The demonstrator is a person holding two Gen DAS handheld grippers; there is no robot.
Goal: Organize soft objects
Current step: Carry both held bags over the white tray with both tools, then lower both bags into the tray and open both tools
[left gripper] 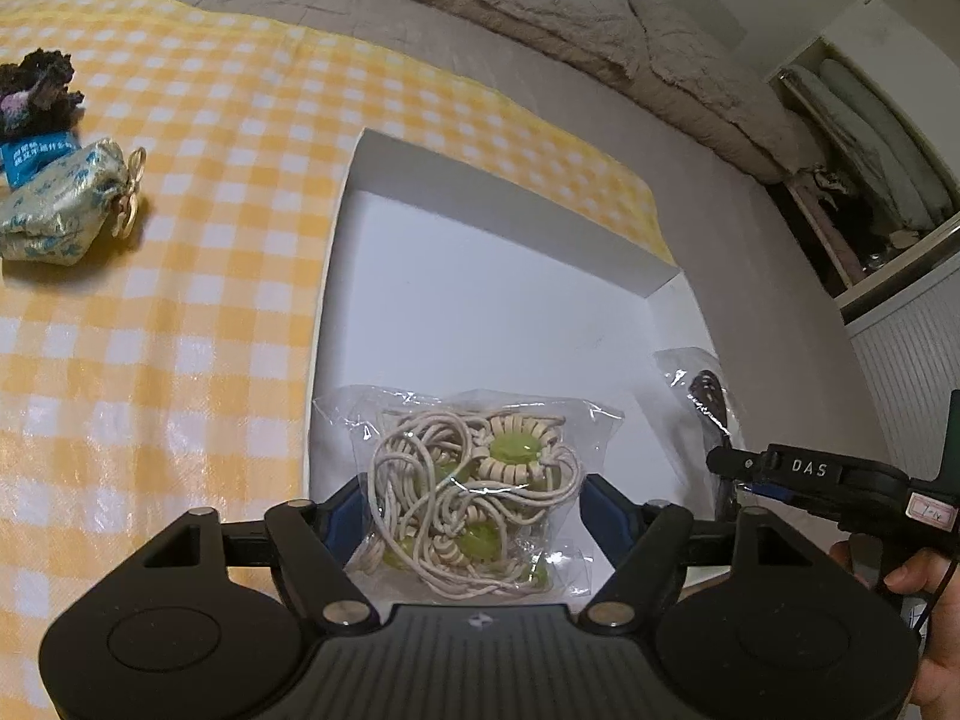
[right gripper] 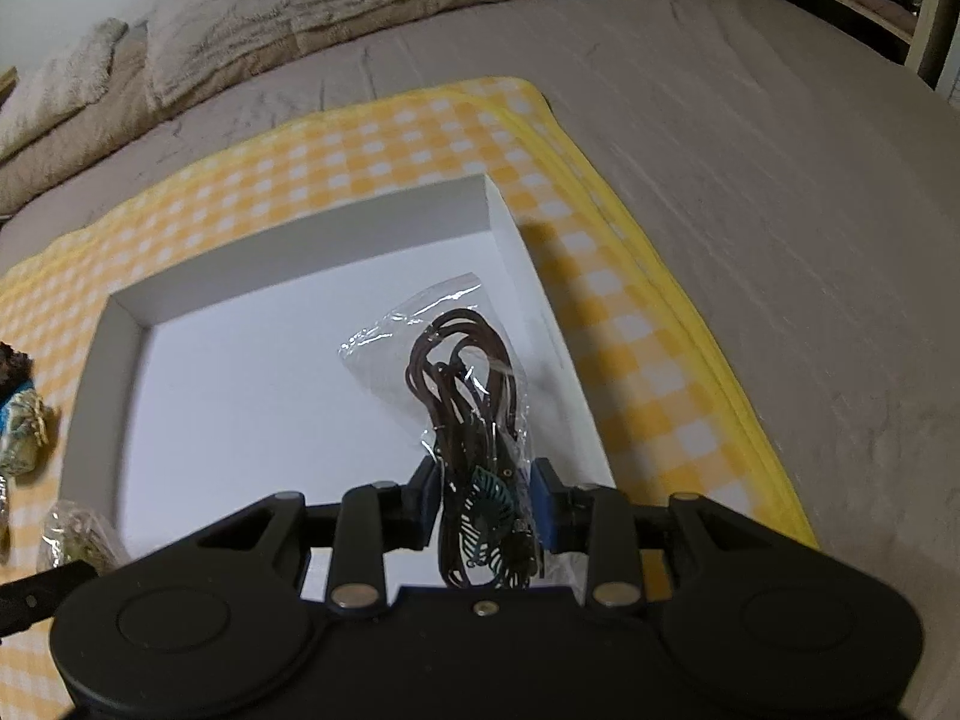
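My left gripper (left gripper: 474, 504) is shut on a clear bag of cream cord with green beads (left gripper: 474, 480), held over the near end of the white box (left gripper: 480, 180). My right gripper (right gripper: 483, 498) is shut on a clear bag of dark brown cord with a teal leaf pendant (right gripper: 468, 384), held over the right side of the white box (right gripper: 312, 240). The right gripper also shows in the left wrist view (left gripper: 720, 459) at the box's right edge, with its bag (left gripper: 705, 390).
The box lies on a yellow checked cloth (left gripper: 180, 300) on a grey bed. On the cloth to the left are a silver-blue brocade pouch (left gripper: 60, 210), a blue packet (left gripper: 36, 159) and a dark fuzzy item (left gripper: 36, 90). A beige blanket (left gripper: 540, 18) lies behind.
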